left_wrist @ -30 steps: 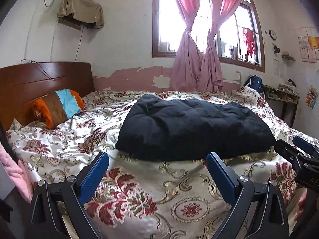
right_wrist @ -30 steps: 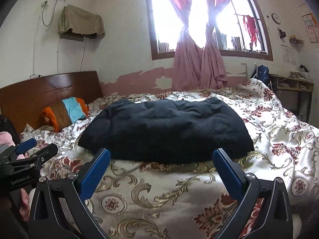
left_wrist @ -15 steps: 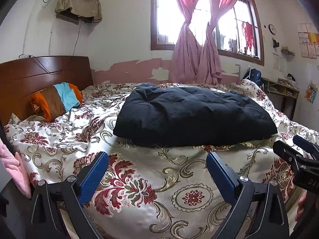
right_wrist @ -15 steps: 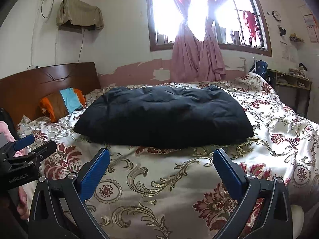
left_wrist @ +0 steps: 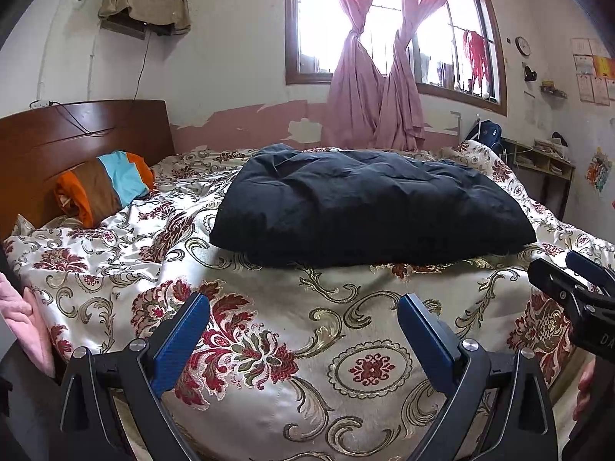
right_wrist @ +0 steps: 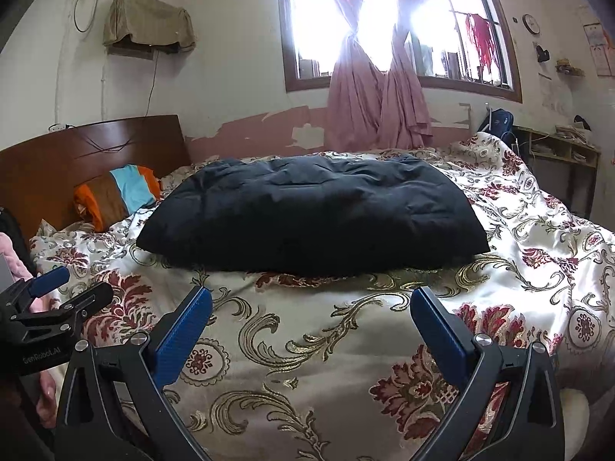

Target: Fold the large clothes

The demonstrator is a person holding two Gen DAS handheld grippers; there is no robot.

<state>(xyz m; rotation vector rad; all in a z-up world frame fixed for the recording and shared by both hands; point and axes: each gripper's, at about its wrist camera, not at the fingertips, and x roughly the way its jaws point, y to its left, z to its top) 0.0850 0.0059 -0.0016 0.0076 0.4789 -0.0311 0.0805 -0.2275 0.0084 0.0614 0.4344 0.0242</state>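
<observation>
A large black padded garment [left_wrist: 369, 207] lies folded in a thick rectangle in the middle of the bed; it also shows in the right wrist view [right_wrist: 311, 215]. My left gripper [left_wrist: 303, 315] is open and empty, held low in front of the bed's near edge, short of the garment. My right gripper [right_wrist: 311, 307] is open and empty at the same edge. Each gripper shows in the other's view: the right one [left_wrist: 569, 280] at the right side, the left one [right_wrist: 65, 292] at the left side.
The bed has a floral cream and red cover [left_wrist: 269, 338] and a brown wooden headboard [left_wrist: 57, 146] at the left. A striped orange, brown and blue pillow [left_wrist: 103, 184] lies by the headboard. A window with pink curtains [left_wrist: 376, 77] is behind; a shelf [left_wrist: 538, 157] stands at the right.
Both grippers have dropped lower in front of the bed, so the garment now looks flatter and sits higher in both views. Both stay open and empty.
</observation>
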